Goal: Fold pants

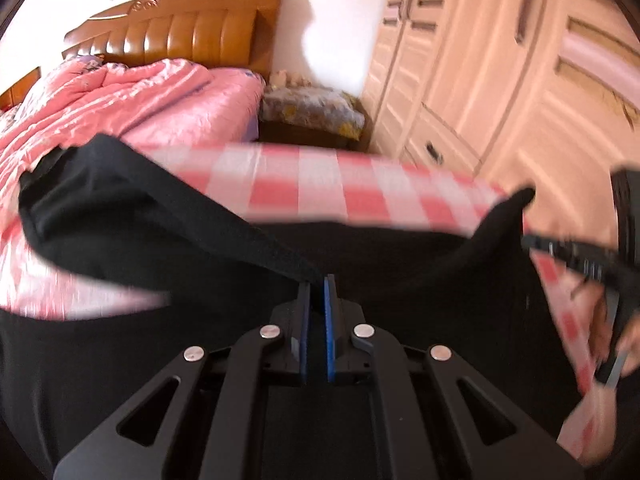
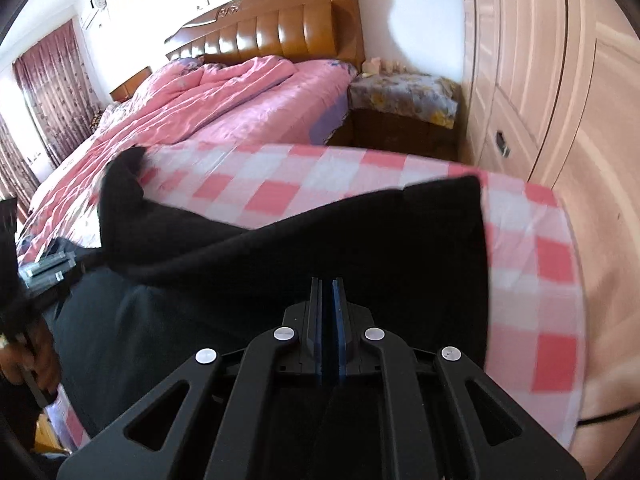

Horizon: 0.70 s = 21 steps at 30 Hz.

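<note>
Pink quilt [image 2: 224,108] covered the bed at left, wooden headboard [image 2: 280,28] behind it. Black pants [image 2: 280,248] lay on the pink-checked tablecloth [image 2: 532,280], partly lifted. Left gripper [image 1: 319,280] was clenched on a pants edge; right gripper [image 2: 327,282] was clamped on the fabric too. Cloth-draped nightstand [image 2: 404,96] stood beyond the table, pale wardrobe [image 2: 532,80] at right. Left view was motion-blurred.
</note>
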Each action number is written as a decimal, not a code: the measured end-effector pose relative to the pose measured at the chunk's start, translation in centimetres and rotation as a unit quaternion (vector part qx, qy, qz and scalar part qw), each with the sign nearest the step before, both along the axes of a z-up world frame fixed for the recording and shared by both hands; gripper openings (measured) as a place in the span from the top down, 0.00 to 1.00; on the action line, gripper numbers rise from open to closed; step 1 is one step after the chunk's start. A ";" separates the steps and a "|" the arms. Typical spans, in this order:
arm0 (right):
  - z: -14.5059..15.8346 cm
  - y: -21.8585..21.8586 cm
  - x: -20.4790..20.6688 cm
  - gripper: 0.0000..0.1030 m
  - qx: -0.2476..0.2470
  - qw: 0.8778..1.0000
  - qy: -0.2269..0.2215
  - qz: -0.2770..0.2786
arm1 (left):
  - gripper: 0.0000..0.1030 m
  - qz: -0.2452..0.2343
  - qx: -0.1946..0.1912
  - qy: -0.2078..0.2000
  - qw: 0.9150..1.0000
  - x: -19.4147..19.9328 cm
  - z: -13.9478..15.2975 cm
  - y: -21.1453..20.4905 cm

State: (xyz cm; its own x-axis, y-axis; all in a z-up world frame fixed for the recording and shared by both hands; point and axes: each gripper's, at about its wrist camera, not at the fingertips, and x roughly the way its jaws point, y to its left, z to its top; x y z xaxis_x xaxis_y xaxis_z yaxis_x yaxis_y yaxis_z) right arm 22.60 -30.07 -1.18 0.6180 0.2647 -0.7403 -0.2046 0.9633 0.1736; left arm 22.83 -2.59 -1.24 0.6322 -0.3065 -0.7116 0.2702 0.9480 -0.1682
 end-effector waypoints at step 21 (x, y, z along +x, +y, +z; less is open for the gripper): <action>-4.1 5.6 -3.9 0.05 -0.023 0.999 0.039 -0.017 | 0.64 -0.022 0.013 0.013 1.000 -1.4 -2.6 0.5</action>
